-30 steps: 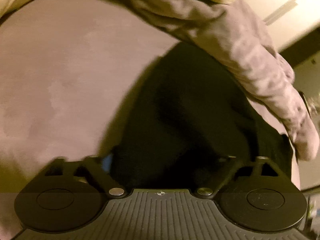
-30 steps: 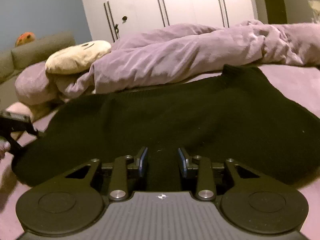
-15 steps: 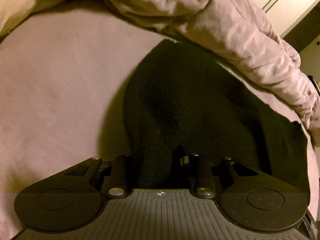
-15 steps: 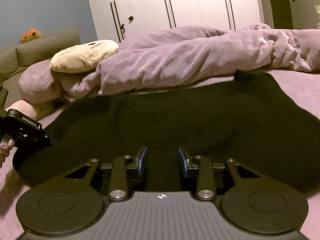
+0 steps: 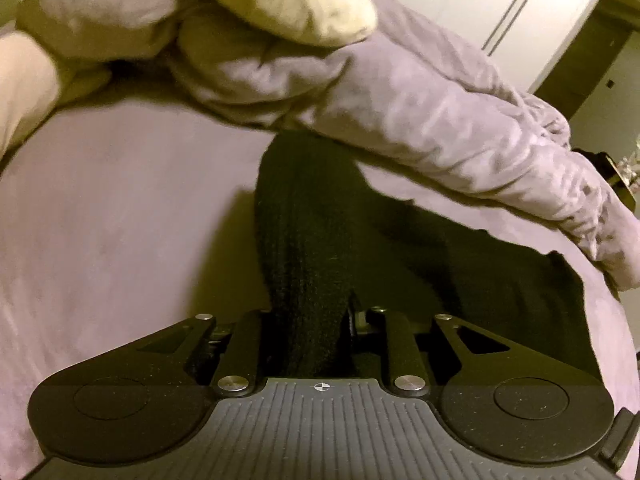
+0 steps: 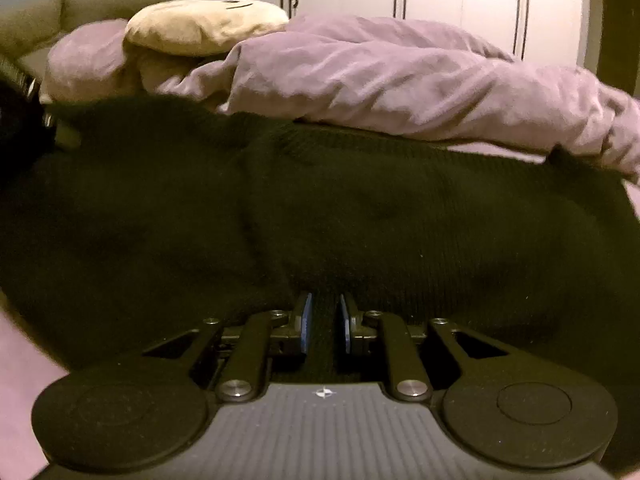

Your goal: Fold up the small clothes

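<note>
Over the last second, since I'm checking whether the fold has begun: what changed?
Both grippers closed on the black garment: the left gripper now lifts a bunched edge off the bed, and the right gripper is still closing on the near hem. The purple duvet and cream plush stayed put.

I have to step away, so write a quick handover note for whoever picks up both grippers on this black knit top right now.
Left gripper: jaws closing on a bunched edge of the black knit top, which rises from the bed sheet.
Right gripper: jaws closing, the top's near edge between the blue pads.
The top lies spread across the bed, its far edge against the rumpled purple duvet.
Done: both edges taken up.
Left: the fold itself; no finished fold shows yet.
</note>
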The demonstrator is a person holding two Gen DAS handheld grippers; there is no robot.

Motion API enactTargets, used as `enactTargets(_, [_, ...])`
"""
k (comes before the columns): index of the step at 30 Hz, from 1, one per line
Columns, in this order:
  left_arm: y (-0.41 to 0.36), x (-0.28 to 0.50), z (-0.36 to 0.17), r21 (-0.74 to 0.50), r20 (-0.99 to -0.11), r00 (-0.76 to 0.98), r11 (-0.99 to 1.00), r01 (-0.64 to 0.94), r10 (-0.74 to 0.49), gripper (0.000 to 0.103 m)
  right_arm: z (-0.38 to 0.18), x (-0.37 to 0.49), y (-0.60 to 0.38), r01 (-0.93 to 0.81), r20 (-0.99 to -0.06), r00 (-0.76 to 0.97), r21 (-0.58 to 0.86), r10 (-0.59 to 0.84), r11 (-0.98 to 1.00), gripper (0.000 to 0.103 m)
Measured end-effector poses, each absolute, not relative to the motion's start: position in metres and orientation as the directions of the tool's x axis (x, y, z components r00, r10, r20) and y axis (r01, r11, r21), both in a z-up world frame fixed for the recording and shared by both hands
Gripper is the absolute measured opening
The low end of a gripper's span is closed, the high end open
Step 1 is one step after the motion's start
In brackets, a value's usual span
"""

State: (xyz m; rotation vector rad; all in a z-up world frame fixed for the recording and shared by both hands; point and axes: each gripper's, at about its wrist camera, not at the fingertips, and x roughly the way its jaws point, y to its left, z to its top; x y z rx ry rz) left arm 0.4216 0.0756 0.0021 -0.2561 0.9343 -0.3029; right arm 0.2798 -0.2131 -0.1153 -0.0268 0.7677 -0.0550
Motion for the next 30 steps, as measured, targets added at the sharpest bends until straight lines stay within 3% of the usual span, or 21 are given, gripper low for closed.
enactTargets(4, [0.055,0.41,0.021,-0.315,-0.726,0.579,0.928,0.201,-0.372,0.021,-0.106,0.265,-0.21,0.074,-0.656,0.753,0.006,-0.052,0.997,0.012])
enactTargets(10, [0.016,0.396,0.036,-0.284,-0.708,0.575,0.911,0.3,-0.41,0.02,-0.13,0.281,-0.2,0.035,-0.72,0.693,-0.035,-0.049,0.999,0.012])
enactTargets(17, [-0.04,0.368,0.053,-0.229,-0.695,0.579,0.894,0.384,-0.427,0.019,-0.103,0.239,-0.246,0.097,-0.64,0.764,0.245,0.086,0.965,0.012])
enactTargets(21, [-0.091,0.35,0.058,-0.263,-0.679,0.544,0.854,0.448,-0.494,0.008,-0.078,0.198,-0.274,0.168,-0.57,0.82,0.317,0.046,0.934,0.017])
enactTargets(26, [-0.165,0.333,0.008,-0.193,-0.746,0.507,0.869,0.455,-0.431,0.011,-0.067,0.171,-0.315,0.254,-0.57,0.821,0.399,0.022,0.881,0.025])
enactTargets(30, [-0.176,0.336,-0.042,-0.255,-0.805,0.426,0.888,0.382,-0.414,0.015,-0.069,0.15,-0.336,0.289,-0.594,0.804,0.434,0.03,0.853,0.03])
